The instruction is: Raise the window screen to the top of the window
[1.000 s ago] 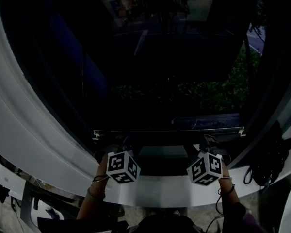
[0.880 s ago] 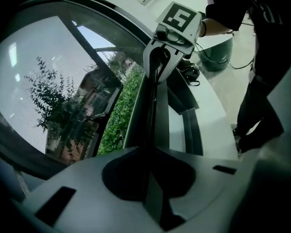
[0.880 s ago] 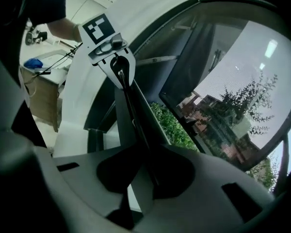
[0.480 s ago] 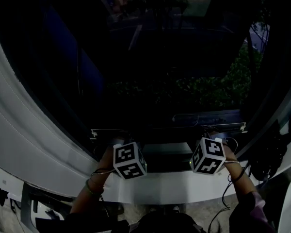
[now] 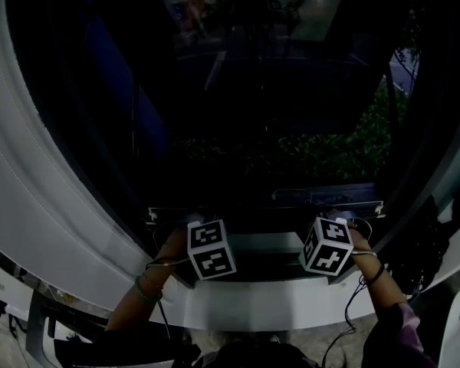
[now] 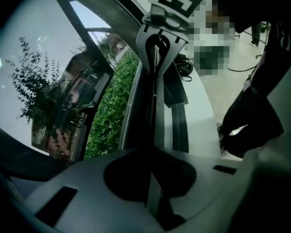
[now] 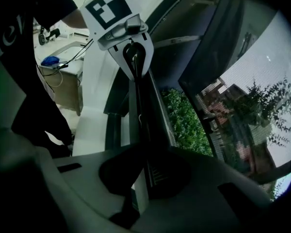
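The window screen's thin bottom rail (image 5: 264, 211) runs across the dark window just above the sill. My left gripper (image 5: 193, 222) sits under its left part and my right gripper (image 5: 333, 219) under its right part, each with its marker cube behind it. In the left gripper view the rail (image 6: 154, 110) passes straight between the jaws of the left gripper (image 6: 150, 178), which are closing on it. The right gripper (image 7: 140, 178) is likewise closing on the rail (image 7: 140, 110). Each gripper view shows the other gripper at the rail's far end.
A white sill (image 5: 253, 297) lies below the rail and a white curved window frame (image 5: 38, 205) rises at the left. A dark bag (image 5: 429, 244) hangs at the right. A green hedge (image 5: 322, 156) and buildings show outside through the mesh.
Both marker cubes have tilted and shifted slightly toward the rail. The rail sits at about the same height above the sill.
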Motion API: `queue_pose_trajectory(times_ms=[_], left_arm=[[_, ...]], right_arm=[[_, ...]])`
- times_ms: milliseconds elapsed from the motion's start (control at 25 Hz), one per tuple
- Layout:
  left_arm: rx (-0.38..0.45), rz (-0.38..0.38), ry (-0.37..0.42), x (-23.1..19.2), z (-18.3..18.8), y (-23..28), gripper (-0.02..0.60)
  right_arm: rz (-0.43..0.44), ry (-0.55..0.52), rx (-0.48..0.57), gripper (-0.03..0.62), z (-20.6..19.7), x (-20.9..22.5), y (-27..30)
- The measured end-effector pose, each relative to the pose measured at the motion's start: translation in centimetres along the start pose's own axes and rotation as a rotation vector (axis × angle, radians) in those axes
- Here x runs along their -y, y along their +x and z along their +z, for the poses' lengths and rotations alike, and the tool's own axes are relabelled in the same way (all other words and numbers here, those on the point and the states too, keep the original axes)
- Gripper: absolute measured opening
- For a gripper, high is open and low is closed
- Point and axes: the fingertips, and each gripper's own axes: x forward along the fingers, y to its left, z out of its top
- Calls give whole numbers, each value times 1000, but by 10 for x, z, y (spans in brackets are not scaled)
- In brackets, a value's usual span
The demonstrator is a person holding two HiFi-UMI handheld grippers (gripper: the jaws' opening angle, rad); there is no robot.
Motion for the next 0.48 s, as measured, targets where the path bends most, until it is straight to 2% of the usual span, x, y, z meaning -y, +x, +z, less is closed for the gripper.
queue_pose_trajectory(times_ms=[160, 240, 360, 480], left_arm=[[59, 180, 23, -32, 10, -31, 21], [77, 246, 28, -55, 17, -53, 23], [130, 279, 3, -84, 27, -85, 26], [212, 270, -34, -102, 34, -108, 28]], right_arm=[[-157, -25, 55, 26, 13, 31, -28], [-222, -45, 64, 26, 23, 54, -50], [-264, -56, 90, 26, 37, 82, -79], [-284, -55, 114, 26, 47, 100, -100]])
